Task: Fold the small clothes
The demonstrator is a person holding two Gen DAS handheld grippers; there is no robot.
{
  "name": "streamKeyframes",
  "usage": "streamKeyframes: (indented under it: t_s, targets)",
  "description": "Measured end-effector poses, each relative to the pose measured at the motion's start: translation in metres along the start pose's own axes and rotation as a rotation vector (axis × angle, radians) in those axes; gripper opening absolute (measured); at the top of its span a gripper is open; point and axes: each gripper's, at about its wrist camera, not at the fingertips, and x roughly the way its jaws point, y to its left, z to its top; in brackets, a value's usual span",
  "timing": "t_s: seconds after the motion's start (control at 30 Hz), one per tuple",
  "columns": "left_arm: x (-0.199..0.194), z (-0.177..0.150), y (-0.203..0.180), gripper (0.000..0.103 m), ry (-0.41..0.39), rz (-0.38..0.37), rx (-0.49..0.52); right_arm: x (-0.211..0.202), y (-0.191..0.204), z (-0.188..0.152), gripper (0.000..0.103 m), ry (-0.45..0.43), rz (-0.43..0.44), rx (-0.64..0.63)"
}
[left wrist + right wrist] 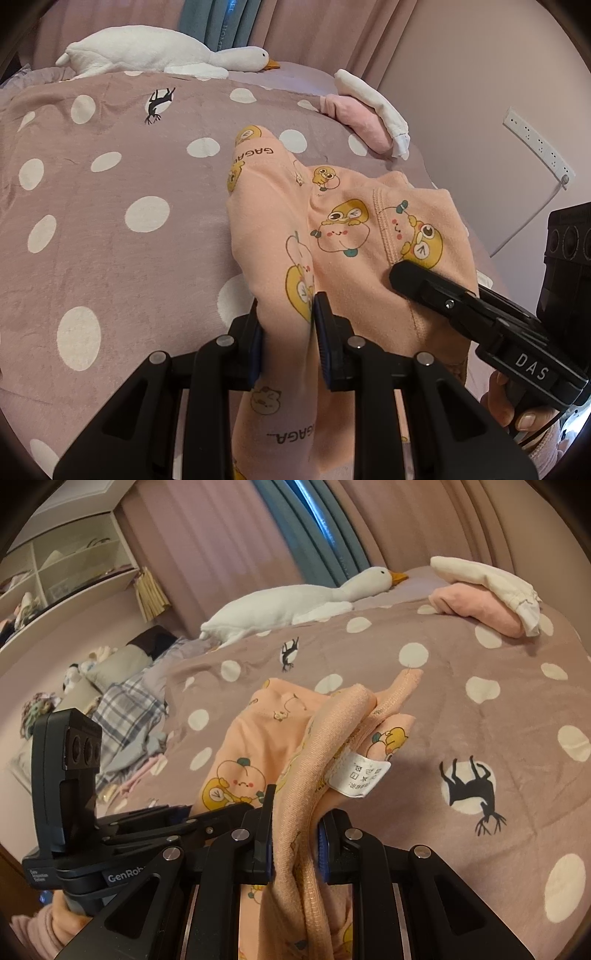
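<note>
Left gripper (pixel 287 332): jaws narrow, pads pinching a bunched fold of the peach printed garment (pixel 343 236). Cloth runs down between the fingers and out of the bottom of the left wrist view.

Right gripper (pixel 294 843): jaws narrow, clamped on the garment's ribbed hem band; a white care label (pixel 360 773) hangs just beyond the fingertips. In the left wrist view this gripper reaches in from the right, tip resting on the cloth, with a hand (pixel 511 404) on its handle.

Garment: lifted at the near end between both grippers, its far end trailing onto the polka-dot blanket (pixel 110 206).

Relative to the garment: a folded pink and white pile (pixel 369 110) lies on the blanket beyond it, well apart. A white goose plush (pixel 155 51) lies farther back, along the blanket's far edge.
</note>
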Motion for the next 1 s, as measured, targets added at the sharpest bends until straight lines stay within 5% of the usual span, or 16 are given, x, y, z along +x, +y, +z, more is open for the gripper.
streamKeyframes:
  t_s: [1.0]
  targets:
    - [-0.023, -0.002, 0.045, 0.023, -0.042, 0.065, -0.073, 0.036, 0.042, 0.007, 0.02, 0.045, 0.052, -0.084]
